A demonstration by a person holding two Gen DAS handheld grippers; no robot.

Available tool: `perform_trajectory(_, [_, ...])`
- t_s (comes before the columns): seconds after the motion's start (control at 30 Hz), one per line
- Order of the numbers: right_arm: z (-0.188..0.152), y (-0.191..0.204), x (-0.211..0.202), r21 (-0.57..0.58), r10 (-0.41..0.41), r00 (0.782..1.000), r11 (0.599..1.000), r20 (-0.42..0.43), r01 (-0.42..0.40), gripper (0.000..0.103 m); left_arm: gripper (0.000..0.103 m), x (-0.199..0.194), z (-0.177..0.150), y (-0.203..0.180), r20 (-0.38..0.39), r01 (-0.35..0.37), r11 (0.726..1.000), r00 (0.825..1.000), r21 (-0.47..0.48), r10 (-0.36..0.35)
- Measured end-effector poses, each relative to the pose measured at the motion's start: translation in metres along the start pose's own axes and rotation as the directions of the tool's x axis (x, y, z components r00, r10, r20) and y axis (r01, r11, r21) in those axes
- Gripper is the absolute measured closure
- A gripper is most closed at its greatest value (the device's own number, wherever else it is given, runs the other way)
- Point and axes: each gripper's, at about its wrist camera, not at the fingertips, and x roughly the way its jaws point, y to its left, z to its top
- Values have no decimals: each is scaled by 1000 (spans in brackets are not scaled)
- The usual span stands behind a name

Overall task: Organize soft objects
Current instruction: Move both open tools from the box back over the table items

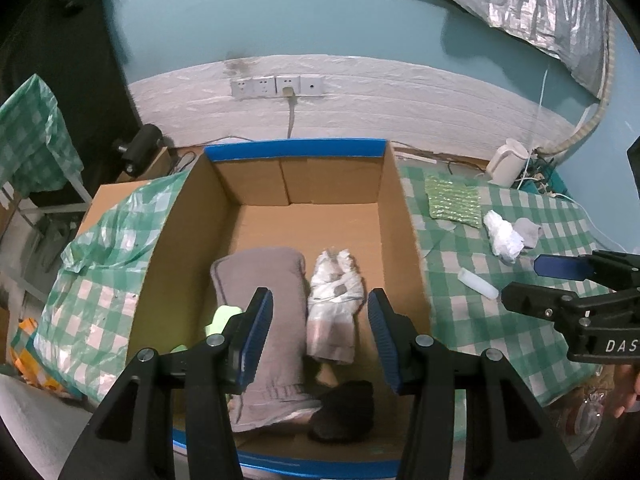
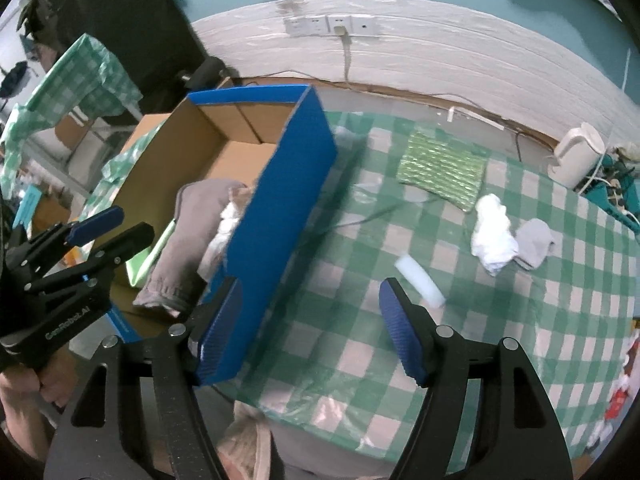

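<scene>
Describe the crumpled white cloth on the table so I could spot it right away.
On the green checked tablecloth, right of the blue-sided cardboard box, the white cloth lies bunched. It touches a small grey cloth and sits just in front of a flat green knitted mat.

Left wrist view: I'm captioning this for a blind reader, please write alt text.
The open left gripper hovers empty over a cardboard box holding a grey towel, a white bundle and a dark item.

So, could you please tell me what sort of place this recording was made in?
Probably a lived-in home room: a table under a green checked plastic cloth, a white electric kettle by the wall, and wall sockets on a teal wall.
</scene>
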Motion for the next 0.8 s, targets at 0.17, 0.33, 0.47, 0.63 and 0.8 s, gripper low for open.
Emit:
perform_trajectory(0.17, [-3,-11,-8,18,-19,1000,1000,15,19,31,53,-3,3,-15,3,4,1000,1000,16,-4])
perform_trajectory(0.33, [-5,-27,-18,47,-37,999,998,35,36,31,49,-8,8,-30,8,12,999,1000,38,-12])
perform_trajectory(0.47, [-10,-42,-25,76,-56,997,996,50,52,31,47,-12,8,-45,23,10,998,1000,67,-11])
perform_trajectory(0.63, [-16,-61,-32,113,-72,996,991,59,65,31,47,-11,6,-59,17,2,995,1000,96,-4])
perform_trajectory(0.8, [-23,-78,-39,145,-79,995,987,69,68,31,45,-11,6,-72,18,-10,993,1000,118,8])
